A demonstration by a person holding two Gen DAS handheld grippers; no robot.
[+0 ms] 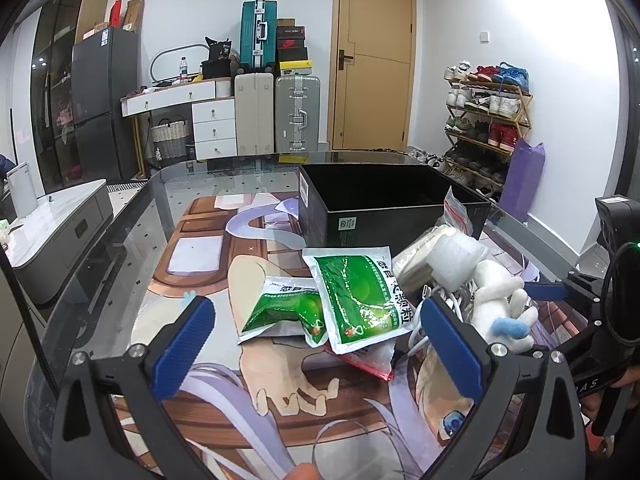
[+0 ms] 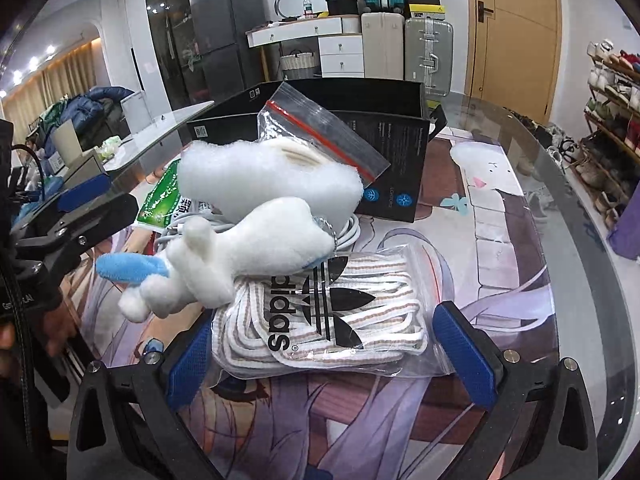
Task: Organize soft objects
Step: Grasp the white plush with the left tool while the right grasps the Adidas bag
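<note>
My left gripper is open above the printed mat, just short of two green packets that overlap each other. Right of them lies a white plush toy with a blue part, beside a wad of bubble wrap. My right gripper is open with its fingers on either side of a clear bag of striped laces lying flat on the mat. The plush toy rests partly on that bag. Behind it are the white wrap and a zip bag with a red strip. The black box stands open behind the pile.
A coiled white cable lies under the plush. The glass table edge curves along the right, with a shoe rack beyond it. Suitcases and a door stand at the far wall. A grey cabinet sits left of the table.
</note>
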